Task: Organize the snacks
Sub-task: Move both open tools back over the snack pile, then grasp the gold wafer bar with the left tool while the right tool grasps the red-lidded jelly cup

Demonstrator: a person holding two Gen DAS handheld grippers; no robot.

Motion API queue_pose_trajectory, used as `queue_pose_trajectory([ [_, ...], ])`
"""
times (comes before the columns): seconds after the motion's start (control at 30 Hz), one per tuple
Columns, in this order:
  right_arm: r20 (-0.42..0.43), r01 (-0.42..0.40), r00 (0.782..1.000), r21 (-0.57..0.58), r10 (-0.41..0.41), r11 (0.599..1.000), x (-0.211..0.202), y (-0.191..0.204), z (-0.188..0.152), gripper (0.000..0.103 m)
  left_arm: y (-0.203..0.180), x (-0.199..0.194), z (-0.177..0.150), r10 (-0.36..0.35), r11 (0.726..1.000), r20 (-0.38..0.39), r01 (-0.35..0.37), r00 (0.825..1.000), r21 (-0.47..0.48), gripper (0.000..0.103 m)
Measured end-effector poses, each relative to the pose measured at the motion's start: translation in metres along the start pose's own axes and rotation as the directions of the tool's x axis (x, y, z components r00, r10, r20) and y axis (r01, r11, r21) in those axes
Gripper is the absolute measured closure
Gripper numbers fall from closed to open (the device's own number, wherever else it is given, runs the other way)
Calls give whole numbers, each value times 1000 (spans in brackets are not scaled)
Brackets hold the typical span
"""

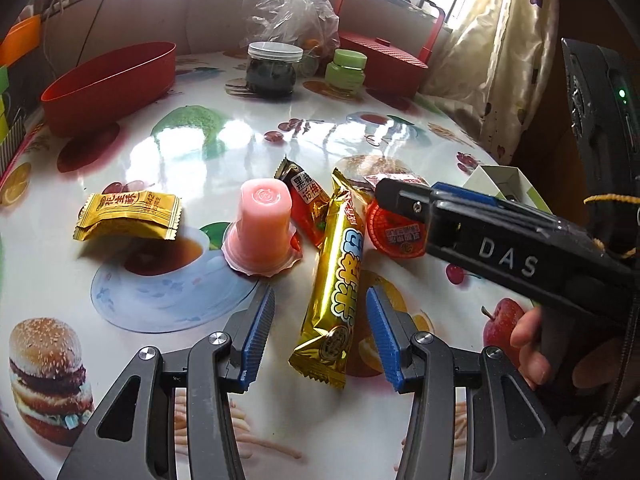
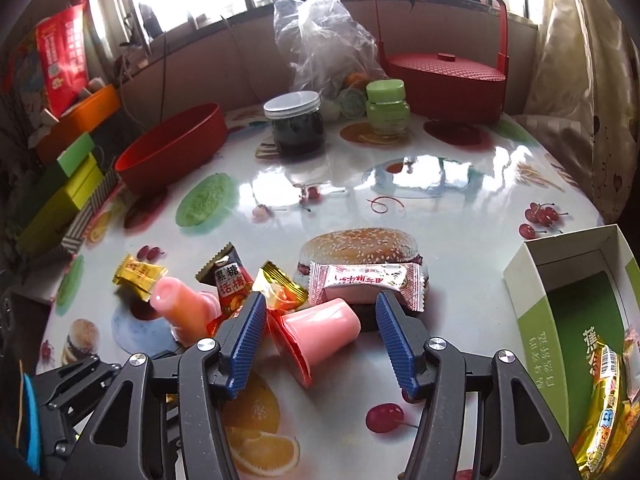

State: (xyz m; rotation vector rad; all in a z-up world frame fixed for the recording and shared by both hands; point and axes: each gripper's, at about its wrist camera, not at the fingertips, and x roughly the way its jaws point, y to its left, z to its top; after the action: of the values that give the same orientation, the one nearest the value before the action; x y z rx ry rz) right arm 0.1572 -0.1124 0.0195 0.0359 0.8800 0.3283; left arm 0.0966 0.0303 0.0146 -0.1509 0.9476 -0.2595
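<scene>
My left gripper is open low over the table, its blue pads on either side of the lower end of a gold snack bar without touching it. Beside the bar lie a yellow candy, an upturned pink jelly cup and a dark red packet. My right gripper is open around a second pink jelly cup that lies on its side, and the pads are apart from it. A white-and-red wrapped snack lies just beyond. An open green-and-white box at the right holds another gold bar.
A red oval bowl stands at the back left. At the back are a dark-filled jar, a green jar, a plastic bag and a red lidded basket. Green boxes line the left edge. A person's fingers hold the right gripper.
</scene>
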Motion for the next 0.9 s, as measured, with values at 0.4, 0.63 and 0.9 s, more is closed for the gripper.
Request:
queue_pose_trajectory([
  [0.4, -30, 65, 997, 4, -65, 998, -15, -20, -20, 45, -3, 3, 3, -9, 1000, -15, 9, 1000, 2, 54],
  [0.63, -3, 95, 995, 88, -96, 992, -34, -39, -29, 45, -9, 5, 3, -22, 1000, -19, 22, 1000, 11, 54],
  [0.9, 35, 37, 999, 128, -42, 991, -22, -24, -10, 44, -5, 4, 2, -21, 1000, -15, 21, 1000, -5, 54],
])
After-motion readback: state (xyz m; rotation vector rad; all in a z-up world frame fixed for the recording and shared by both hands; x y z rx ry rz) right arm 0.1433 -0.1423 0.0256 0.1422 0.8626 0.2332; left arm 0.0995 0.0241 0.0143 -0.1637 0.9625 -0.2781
